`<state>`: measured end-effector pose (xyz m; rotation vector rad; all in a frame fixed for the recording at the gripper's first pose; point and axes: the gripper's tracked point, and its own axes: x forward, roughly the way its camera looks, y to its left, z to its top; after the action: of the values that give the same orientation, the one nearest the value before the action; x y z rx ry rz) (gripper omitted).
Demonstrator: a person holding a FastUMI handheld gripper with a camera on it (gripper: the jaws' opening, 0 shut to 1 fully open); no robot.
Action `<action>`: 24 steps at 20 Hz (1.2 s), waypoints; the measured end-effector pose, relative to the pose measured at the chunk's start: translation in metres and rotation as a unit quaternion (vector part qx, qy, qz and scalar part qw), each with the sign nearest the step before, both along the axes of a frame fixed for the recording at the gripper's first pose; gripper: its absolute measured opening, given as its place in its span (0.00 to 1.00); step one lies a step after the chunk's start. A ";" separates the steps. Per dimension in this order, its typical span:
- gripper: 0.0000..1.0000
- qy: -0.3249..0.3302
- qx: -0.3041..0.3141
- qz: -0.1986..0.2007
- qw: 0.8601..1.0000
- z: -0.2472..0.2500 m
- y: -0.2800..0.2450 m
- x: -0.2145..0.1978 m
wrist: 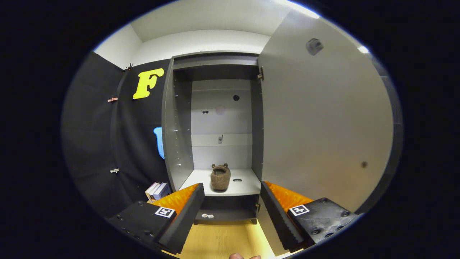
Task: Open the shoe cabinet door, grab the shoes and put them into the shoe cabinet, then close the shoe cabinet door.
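The grey shoe cabinet stands ahead of me with its door swung wide open to the right. A brown furry shoe sits upright on the cabinet's white bottom shelf, toe toward the back, beyond my fingers. My gripper is open, its two fingers spread wide with nothing between them. It hangs a short way in front of the cabinet's base, above the wooden floor.
A few books stand on the floor left of the cabinet, against the black cloth wall. The open door blocks the right side. A fingertip of the person's hand shows at the bottom, between the fingers.
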<state>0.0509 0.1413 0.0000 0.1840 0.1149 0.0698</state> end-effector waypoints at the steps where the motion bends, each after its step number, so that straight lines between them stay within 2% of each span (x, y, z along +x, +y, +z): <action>1: 0.99 -0.003 0.002 -0.004 1.000 -0.001 -0.008 -0.008; 7: 0.99 -0.005 0.001 -0.043 0.999 -0.008 -0.065 -0.056; 11: 0.98 -0.009 0.016 -0.037 0.999 -0.013 -0.094 -0.083; 15: 0.97 -0.012 -0.001 -0.047 0.999 -0.018 -0.128 -0.099; 19: 0.97 -0.003 -0.008 -0.097 0.995 -0.025 -0.183 -0.097; 24: 0.97 0.008 0.005 -0.146 0.989 -0.035 -0.235 -0.073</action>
<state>-0.0216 -0.0938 -0.0351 0.2092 0.1019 -0.2233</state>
